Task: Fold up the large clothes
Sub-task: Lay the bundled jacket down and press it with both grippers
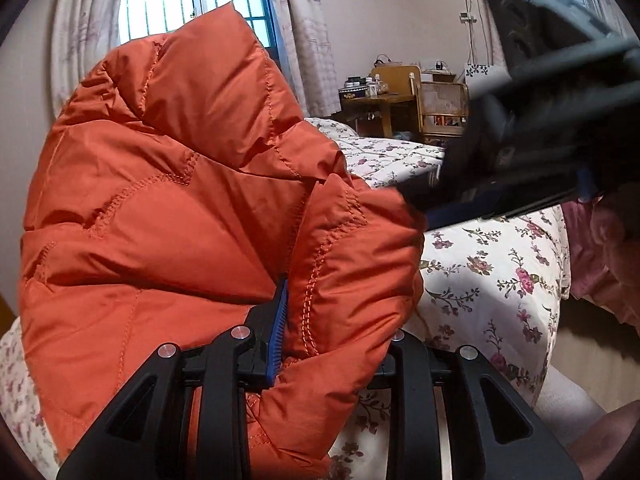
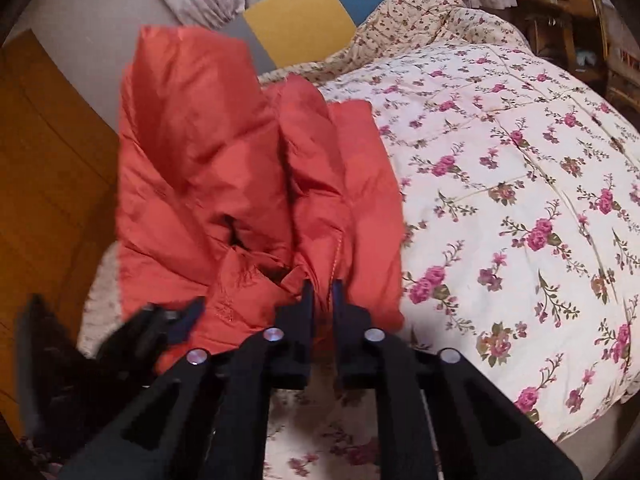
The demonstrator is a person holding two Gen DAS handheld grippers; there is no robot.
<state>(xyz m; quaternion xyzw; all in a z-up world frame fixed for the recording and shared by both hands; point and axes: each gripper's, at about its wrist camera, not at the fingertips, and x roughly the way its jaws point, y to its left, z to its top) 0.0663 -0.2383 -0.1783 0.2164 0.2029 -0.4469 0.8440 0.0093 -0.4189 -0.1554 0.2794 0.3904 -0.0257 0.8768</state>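
An orange quilted puffer jacket (image 1: 168, 200) is lifted above the floral bed. My left gripper (image 1: 320, 320) is shut on a fold of the jacket; one blue pad (image 1: 278, 332) shows, the other finger is hidden under the fabric. In the right wrist view the jacket (image 2: 224, 184) hangs bunched in front, and my right gripper (image 2: 324, 296) is shut on its edge. The right gripper also shows blurred in the left wrist view (image 1: 520, 168), beside the jacket's right side. The left gripper shows at lower left in the right wrist view (image 2: 160, 324).
The bed carries a white floral quilt (image 2: 520, 184) with a yellow and blue headboard (image 2: 320, 12) behind. A wooden wardrobe (image 2: 44, 184) stands left. A wooden table (image 1: 380, 108) and a wicker chair (image 1: 444, 108) stand beyond the bed by the curtained window (image 1: 192, 0).
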